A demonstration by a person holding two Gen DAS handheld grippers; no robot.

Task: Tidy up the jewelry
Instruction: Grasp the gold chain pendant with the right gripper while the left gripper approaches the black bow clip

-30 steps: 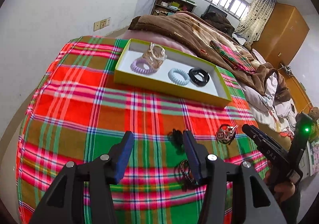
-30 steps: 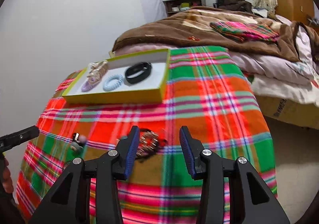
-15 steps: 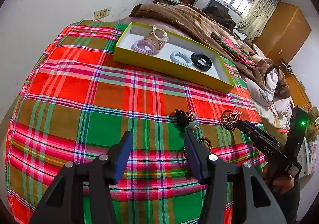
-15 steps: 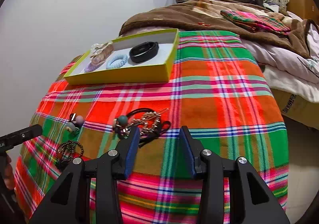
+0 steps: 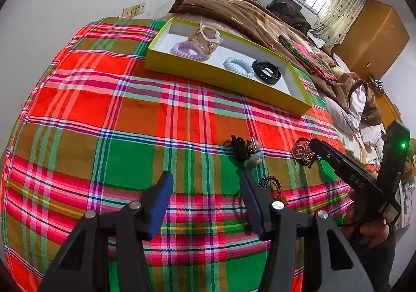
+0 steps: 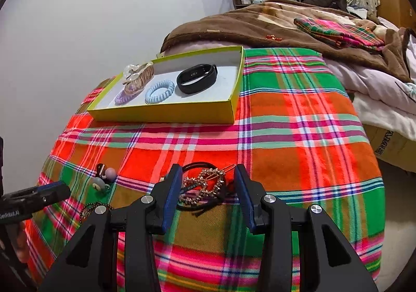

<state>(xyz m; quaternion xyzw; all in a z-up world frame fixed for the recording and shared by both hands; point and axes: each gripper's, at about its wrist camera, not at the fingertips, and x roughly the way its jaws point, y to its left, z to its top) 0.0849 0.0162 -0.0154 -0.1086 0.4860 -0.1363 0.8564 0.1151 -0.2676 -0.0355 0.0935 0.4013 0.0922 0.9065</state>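
Note:
A yellow box (image 5: pixel 228 78) on the plaid cloth holds a purple coil tie (image 5: pixel 187 50), a clear claw clip (image 5: pixel 206 37), a blue coil tie (image 5: pixel 238 65) and a black band (image 5: pixel 267 73). My left gripper (image 5: pixel 205 188) is open over bare cloth. A beaded bracelet (image 5: pixel 270 184) lies just right of its right finger, and a black tie with grey beads (image 5: pixel 244 150) lies ahead. My right gripper (image 6: pixel 206 185) is open, and a gold rhinestone hair clip (image 6: pixel 208 179) tangled with black ties lies between its fingers, untouched by the pads.
The plaid cloth (image 6: pixel 299 136) covers a rounded table that drops away on all sides. A bed with a brown blanket (image 6: pixel 260 24) is behind it, and a white wall stands to the left. The box (image 6: pixel 161 112) sits at the far side.
The left gripper has sunk closer to the cloth, and the bead tie and bracelet now show beside its right finger. The hair clip, ahead of the right fingertips half a second ago, lies between them again.

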